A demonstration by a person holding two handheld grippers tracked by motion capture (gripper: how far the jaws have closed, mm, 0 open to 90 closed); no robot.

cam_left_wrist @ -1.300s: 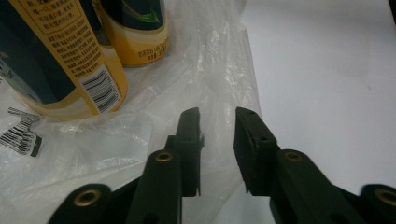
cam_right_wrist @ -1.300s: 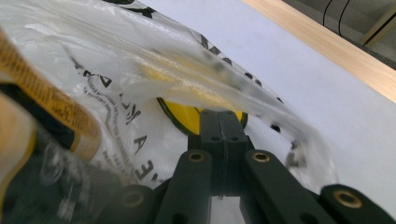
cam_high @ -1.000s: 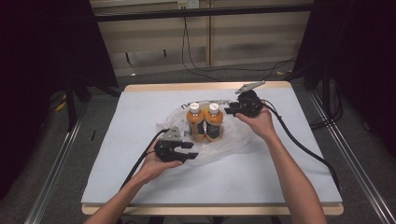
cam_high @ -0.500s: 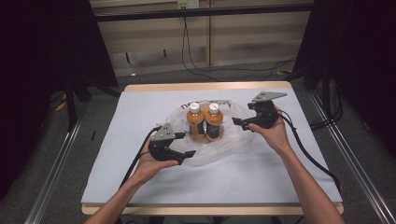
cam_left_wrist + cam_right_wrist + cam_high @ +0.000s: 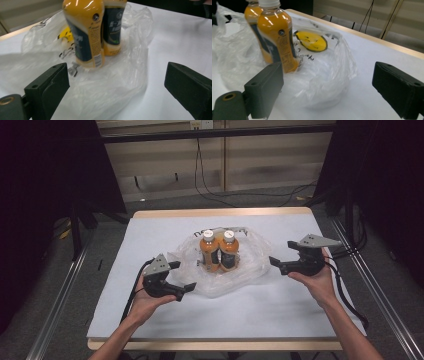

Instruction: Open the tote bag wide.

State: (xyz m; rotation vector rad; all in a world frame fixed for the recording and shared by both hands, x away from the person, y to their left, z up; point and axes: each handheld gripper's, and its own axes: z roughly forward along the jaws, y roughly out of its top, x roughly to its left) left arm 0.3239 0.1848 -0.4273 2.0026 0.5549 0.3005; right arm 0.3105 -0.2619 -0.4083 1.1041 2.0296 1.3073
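Observation:
Two orange drink bottles (image 5: 219,251) with white caps stand upright side by side on a crumpled clear plastic bag (image 5: 250,265) in the middle of the white table. My left gripper (image 5: 182,276) hovers at the bag's near-left edge. Its jaws have just been opening and stand wide, with bag film (image 5: 120,82) lying below the gap and no pad pressing on it. My right gripper (image 5: 282,254) is off the bag's right side. Its jaws have also just been opening and are wide apart with nothing held. Both bottles (image 5: 86,32) (image 5: 277,32) show ahead of each gripper (image 5: 117,92) (image 5: 329,87).
The table (image 5: 150,235) has a white top with a wooden rim. The bag carries a yellow smiley print (image 5: 312,41) beside the bottles. Cables (image 5: 345,295) trail from the right gripper towards the table's right edge. Metal rails (image 5: 60,295) run along both sides on the floor.
Both grippers let go of the bag and opened. The right one drew away rightward from the bottles. The left one backed off to the left. The bag now lies slack around the bottles.

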